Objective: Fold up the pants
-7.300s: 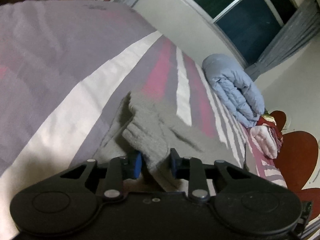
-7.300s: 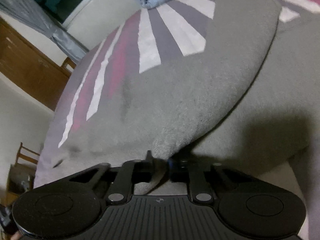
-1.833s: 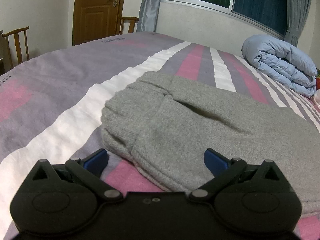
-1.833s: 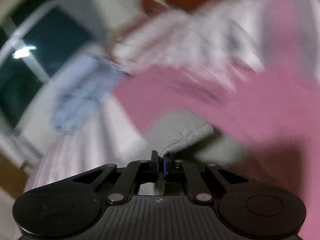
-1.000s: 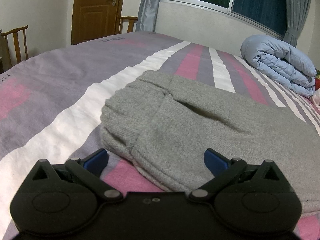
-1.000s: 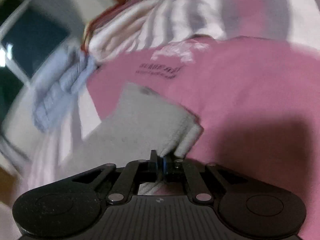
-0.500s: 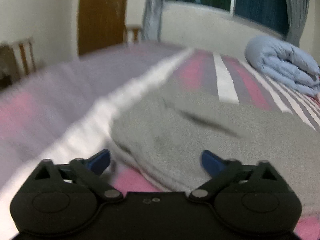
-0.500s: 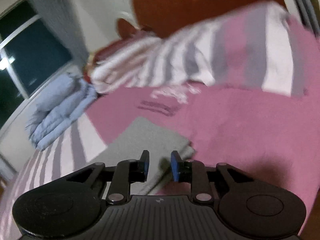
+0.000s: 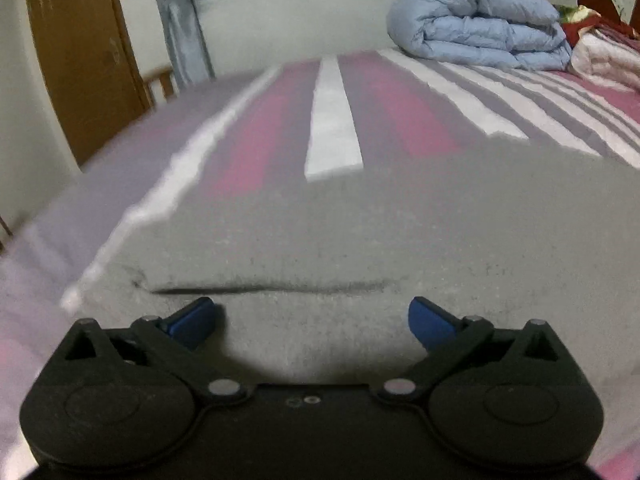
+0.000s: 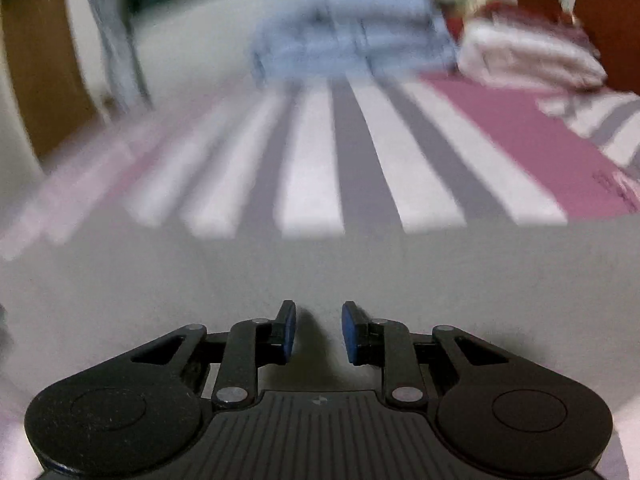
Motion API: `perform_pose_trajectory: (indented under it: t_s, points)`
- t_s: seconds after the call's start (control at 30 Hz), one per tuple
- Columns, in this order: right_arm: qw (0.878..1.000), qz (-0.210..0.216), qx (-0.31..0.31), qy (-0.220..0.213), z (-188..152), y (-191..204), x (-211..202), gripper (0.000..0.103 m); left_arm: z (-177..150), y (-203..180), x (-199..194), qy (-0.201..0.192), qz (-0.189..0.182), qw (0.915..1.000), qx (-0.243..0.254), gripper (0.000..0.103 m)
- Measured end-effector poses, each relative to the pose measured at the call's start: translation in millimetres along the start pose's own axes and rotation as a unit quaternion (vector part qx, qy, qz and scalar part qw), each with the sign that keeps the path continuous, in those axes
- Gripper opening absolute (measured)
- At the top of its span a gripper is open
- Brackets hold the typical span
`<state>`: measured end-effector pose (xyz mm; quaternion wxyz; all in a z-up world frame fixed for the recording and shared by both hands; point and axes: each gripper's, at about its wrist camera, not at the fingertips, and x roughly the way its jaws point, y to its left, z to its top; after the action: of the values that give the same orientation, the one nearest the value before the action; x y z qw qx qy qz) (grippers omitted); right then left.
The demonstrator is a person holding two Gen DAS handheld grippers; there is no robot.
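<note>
left tool [image 9: 312, 314] spread wide over grey pants [image 9: 360, 232] | right tool [image 10: 319, 332] slightly parted, empty | writing: unreadable

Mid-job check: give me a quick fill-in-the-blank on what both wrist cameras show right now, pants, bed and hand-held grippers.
1. The pants lying on the striped bed are ____ in colour.
2. The left hand-held gripper has its jaws wide ____.
3. Between the pads of the right hand-held gripper there is ____.
4. The rolled duvet at the far end of the bed is light ____.

Missing words: grey; open; nothing; blue
</note>
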<state>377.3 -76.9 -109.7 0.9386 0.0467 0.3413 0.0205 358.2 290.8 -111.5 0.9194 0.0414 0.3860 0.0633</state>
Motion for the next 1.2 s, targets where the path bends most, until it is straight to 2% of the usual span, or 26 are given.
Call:
perform_pose_trajectory:
  t_s: [0.07,0.13,0.2,0.37,0.47,0.63,0.7,0.77,0.87,0.93,1.0,1.07,1.2]
  points:
    - [1.000,-0.005,0.001,0.002,4.7,1.8,-6.1,0.025,5.8,5.9,-7.0,-0.001,0.003,1.0000,-0.004,0.096]
    - [0.999,0.010,-0.008,-0.036,7.0,6.5,-28.3,0.025,9.1,8.5,-20.7,-0.019,0.011,0.9997,-0.012,0.093]
    - [0.997,0.035,-0.024,-0.057,6.9,14.4,-41.4,0.025,13.3,6.4,-30.1,-0.040,-0.012,0.9989,-0.021,0.095]
    - [0.994,0.086,-0.035,-0.050,13.6,45.4,-33.7,0.029,33.7,-14.7,-23.4,-0.047,-0.036,0.9982,0.002,0.095]
    - [0.992,0.110,-0.043,-0.039,26.5,70.5,-14.2,0.029,49.0,-32.6,-9.8,-0.048,-0.045,0.9970,0.041,0.095]
    - [0.984,0.163,-0.069,0.027,46.5,116.5,44.7,0.029,61.3,-56.8,40.0,0.007,-0.040,0.9952,0.088,0.097]
    - [0.985,0.143,-0.083,0.046,52.2,132.0,70.9,0.028,65.5,-53.1,60.6,0.023,-0.041,0.9963,0.073,0.097]
    - [0.988,0.128,-0.070,0.042,63.9,137.2,87.3,0.029,72.4,-44.5,74.6,0.031,-0.050,0.9970,0.050,0.097]
    - [0.990,0.116,-0.059,0.053,78.4,140.9,101.8,0.029,79.8,-36.0,81.8,0.031,-0.018,0.9978,0.056,0.097]
    - [0.990,0.123,-0.055,0.037,83.2,137.7,87.6,0.029,81.0,-26.5,71.1,0.027,-0.017,0.9986,0.043,0.092]
    - [0.988,0.145,-0.057,-0.003,82.0,134.3,60.3,0.029,73.4,-15.8,49.2,0.006,-0.015,0.9993,0.033,0.093]
    - [0.986,0.154,-0.061,-0.018,72.7,125.3,37.8,0.029,58.4,-3.7,23.3,-0.019,-0.013,0.9995,0.021,0.093]
    - [0.988,0.143,-0.016,-0.061,41.2,71.4,-11.3,0.029,28.8,25.5,-18.1,-0.047,0.005,0.9986,-0.022,0.094]
